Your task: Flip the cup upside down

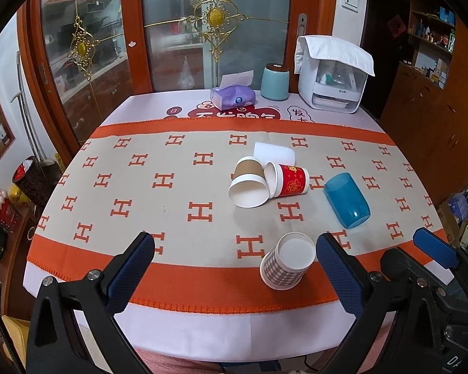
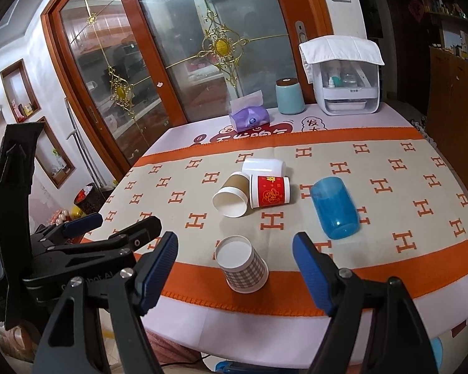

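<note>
Probably light & easily crushed: the checked paper cup [image 1: 287, 260] w/ white base up sits lower centre of frame on the orange-bordered H-pattern cloth [image 1: 171, 193]; grip mid-wall, gently. Left gripper [image 1: 234, 268] and right gripper [image 2: 234, 265] both hover near it, fingers spread apart, holding nothing.

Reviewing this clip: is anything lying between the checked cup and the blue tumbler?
Nothing. In both wrist views, only bare H-patterned cloth separates the upside-down checked cup from the blue tumbler lying on its side.
</note>
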Tool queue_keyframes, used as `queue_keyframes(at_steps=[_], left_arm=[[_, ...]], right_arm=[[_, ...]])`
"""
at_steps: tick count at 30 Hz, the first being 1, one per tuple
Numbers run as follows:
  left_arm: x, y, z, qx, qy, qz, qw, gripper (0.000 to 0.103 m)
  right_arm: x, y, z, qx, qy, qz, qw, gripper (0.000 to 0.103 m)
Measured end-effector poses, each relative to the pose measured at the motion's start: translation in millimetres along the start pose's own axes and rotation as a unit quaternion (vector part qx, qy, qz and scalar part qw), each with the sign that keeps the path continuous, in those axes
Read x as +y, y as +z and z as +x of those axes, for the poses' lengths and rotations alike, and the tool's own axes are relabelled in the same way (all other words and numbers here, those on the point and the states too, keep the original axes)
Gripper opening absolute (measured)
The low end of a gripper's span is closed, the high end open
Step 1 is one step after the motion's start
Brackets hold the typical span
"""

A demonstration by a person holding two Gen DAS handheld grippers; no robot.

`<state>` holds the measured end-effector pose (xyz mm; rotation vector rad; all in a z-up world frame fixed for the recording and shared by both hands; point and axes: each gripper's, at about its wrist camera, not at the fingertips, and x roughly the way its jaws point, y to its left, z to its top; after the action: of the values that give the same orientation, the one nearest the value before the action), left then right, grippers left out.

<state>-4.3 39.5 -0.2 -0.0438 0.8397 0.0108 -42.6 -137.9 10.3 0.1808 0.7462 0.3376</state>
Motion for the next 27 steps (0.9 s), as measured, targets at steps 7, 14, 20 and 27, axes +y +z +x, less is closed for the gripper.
queue_keyframes(at_steps=[7, 14, 20, 27], left_arm=[[0, -1, 7, 0.009, 0.002, -0.001, 1.0, 0.102], [2, -3, 12, 0.014, 0.005, -0.002, 0.9999, 0.102], [4, -4, 17, 0.022, 0.02, -0.003, 0.9996, 0.102], [4, -4, 20, 0.027, 0.021, -0.004, 0.9994, 0.102]], right_arm=[[-1, -2, 3, 0.005, 0.0, 0.003, 1.0, 0.077], [0, -5, 9, 0.009, 0.002, 0.005, 1.0, 0.077], [0, -6, 12, 0.009, 0.004, 0.005, 1.0, 0.077], [0, -7, 15, 0.012, 0.004, 0.007, 1.0, 0.077]])
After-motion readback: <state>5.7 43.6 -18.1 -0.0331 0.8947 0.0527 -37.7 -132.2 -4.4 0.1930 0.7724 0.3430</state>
